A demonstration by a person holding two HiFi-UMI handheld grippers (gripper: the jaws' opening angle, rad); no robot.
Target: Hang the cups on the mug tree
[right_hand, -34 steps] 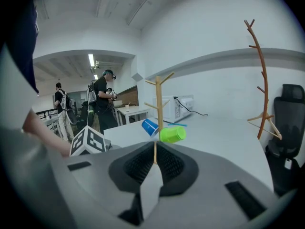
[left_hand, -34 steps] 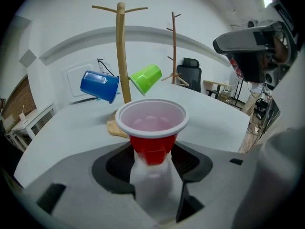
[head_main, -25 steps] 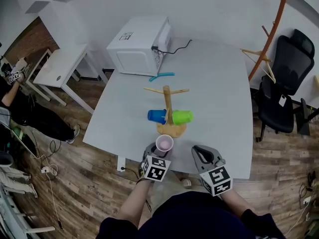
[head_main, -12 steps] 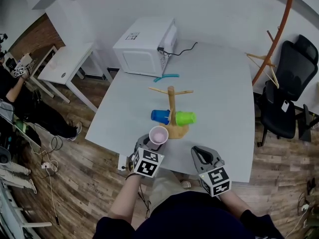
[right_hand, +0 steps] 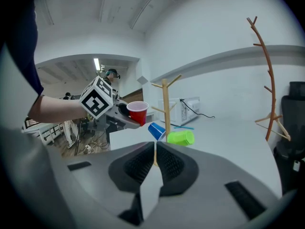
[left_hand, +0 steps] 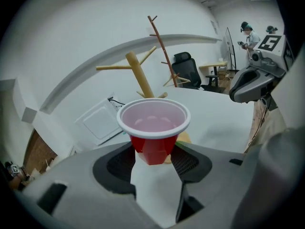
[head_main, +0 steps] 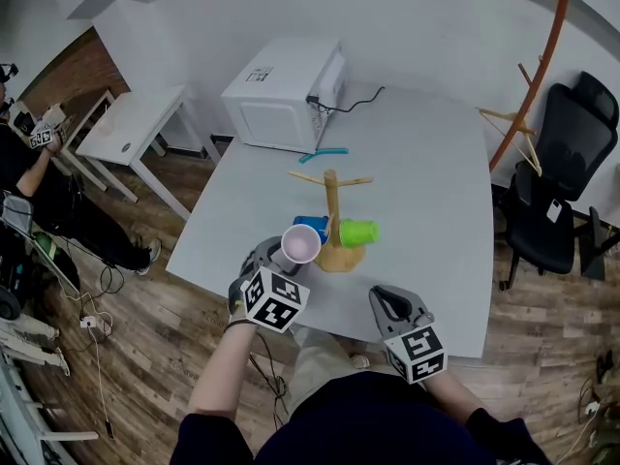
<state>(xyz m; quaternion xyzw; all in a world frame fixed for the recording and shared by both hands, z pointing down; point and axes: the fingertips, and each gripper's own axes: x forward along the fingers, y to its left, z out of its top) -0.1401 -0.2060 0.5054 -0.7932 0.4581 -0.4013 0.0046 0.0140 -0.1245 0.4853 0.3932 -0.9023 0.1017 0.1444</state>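
**Ana:** Left tongs [left_hand: 153, 154] are clamped low on the wall of a red plastic cup with a white rim [left_hand: 153, 120], mouth up. Right tongs [right_hand: 155, 149] are pressed together on nothing.

**Ben:** What's around them?

**Ana:** Biggest is the grey table [head_main: 426, 163], filling the middle of the head view. A white microwave [head_main: 281, 90] sits at its upper left, and a black office chair [head_main: 557, 177] is off the right edge. Mid-table stands the wooden mug tree [head_main: 332, 197], with a blue plastic cup [head_main: 310, 227] and a green plastic cup [head_main: 356, 231] low against its trunk.

**Ben:** Anything in the way?

**Ana:** In the head view the held cup overlaps the blue one, just left of the trunk. The right gripper view shows it clear of the tree, left of it and above the blue cup. The head view shows only the cup's pale inside; the gripper views show the red wall.
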